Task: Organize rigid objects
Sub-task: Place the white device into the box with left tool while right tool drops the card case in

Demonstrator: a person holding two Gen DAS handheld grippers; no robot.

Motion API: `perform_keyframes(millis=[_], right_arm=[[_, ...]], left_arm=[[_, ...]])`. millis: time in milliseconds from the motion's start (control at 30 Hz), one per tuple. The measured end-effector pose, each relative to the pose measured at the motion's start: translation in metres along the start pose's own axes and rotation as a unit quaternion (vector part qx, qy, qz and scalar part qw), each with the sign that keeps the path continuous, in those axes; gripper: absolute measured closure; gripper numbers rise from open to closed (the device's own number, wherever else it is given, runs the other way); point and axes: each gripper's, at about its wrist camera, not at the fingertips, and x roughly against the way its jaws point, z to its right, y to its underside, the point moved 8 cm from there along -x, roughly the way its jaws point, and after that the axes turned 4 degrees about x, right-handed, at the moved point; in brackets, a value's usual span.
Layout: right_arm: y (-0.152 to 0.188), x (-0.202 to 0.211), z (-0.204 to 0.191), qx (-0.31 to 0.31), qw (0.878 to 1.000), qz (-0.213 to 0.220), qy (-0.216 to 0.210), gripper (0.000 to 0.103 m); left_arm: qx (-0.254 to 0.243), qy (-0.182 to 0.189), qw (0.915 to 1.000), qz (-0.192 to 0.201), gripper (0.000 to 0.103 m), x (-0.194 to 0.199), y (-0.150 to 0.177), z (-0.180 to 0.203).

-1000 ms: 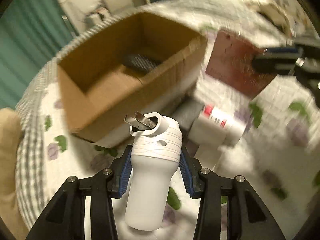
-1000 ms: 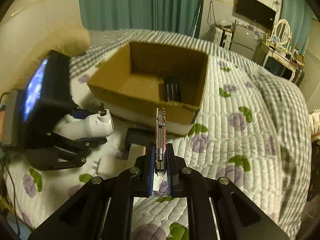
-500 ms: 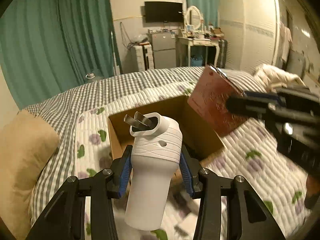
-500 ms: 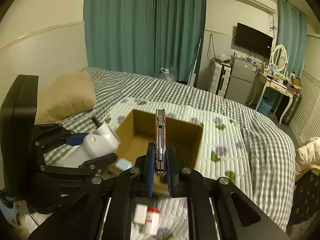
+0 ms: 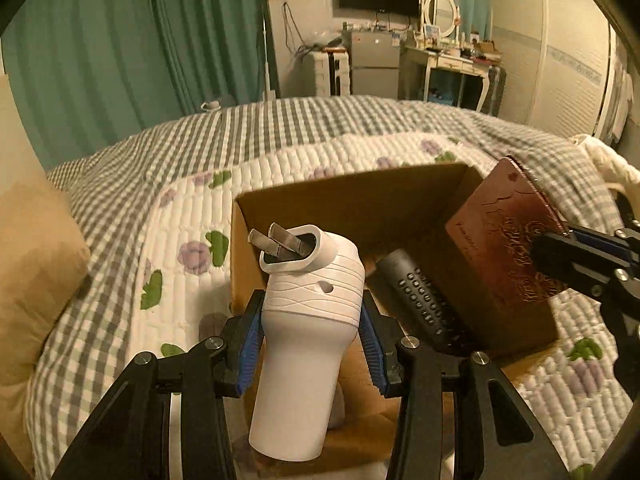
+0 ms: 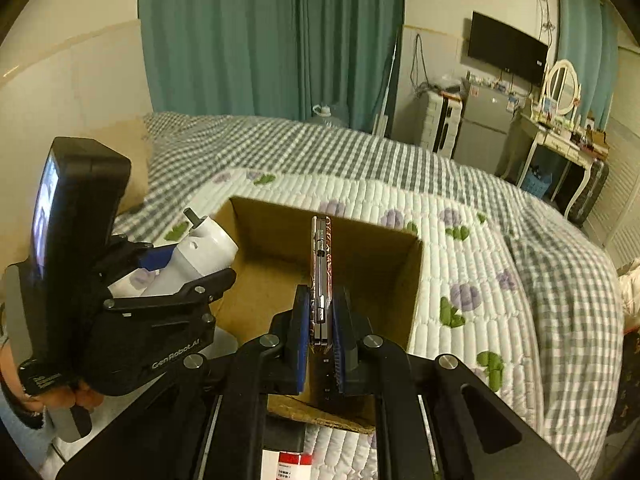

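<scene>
My left gripper (image 5: 310,342) is shut on a white plug adapter (image 5: 306,340) with two metal prongs, held upright over the near left corner of an open cardboard box (image 5: 320,200). A black remote control (image 5: 416,296) lies inside the box. My right gripper (image 6: 320,330) is shut on a thin reddish-brown patterned case (image 6: 321,272), held on edge above the box (image 6: 276,216). In the left wrist view the case (image 5: 508,240) hangs over the box's right side. In the right wrist view the left gripper (image 6: 188,280) with the white adapter (image 6: 200,252) is at the box's left edge.
The box sits on a bed with a white quilted cover printed with flowers (image 5: 180,216) and a grey checked blanket (image 6: 320,148). A tan pillow (image 5: 36,264) lies left. A red-and-white labelled container (image 6: 288,464) lies in front of the box. Teal curtains, a fridge and a dressing table stand behind.
Both grippers have moved toward the box with their objects still held and now hover over it. The left gripper rolled upright. The box looks closer and the remote inside shows.
</scene>
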Motion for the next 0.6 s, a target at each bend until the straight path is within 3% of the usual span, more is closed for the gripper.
perform_keyframes(millis=[200, 300, 400, 600], right_arm=[[0.009, -0.013, 0.005, -0.003, 1.000, -0.011, -0.005, 0.093], [0.011, -0.017, 0.006, -0.004, 1.000, -0.014, -0.007, 0.093], [0.011, -0.017, 0.004, -0.003, 1.000, -0.013, -0.007, 0.093], [0.010, -0.023, -0.003, -0.007, 1.000, -0.015, -0.017, 0.093]], left_arm=[[0.001, -0.002, 1.0000, 0.001, 0.054, -0.013, 0.003, 0.001], [0.001, -0.010, 0.9998, 0.015, 0.035, -0.007, 0.000, 0.000], [0.002, -0.012, 0.9995, 0.028, 0.028, 0.002, -0.005, -0.002], [0.006, -0.030, 0.9980, 0.055, 0.028, 0.029, -0.010, -0.018]])
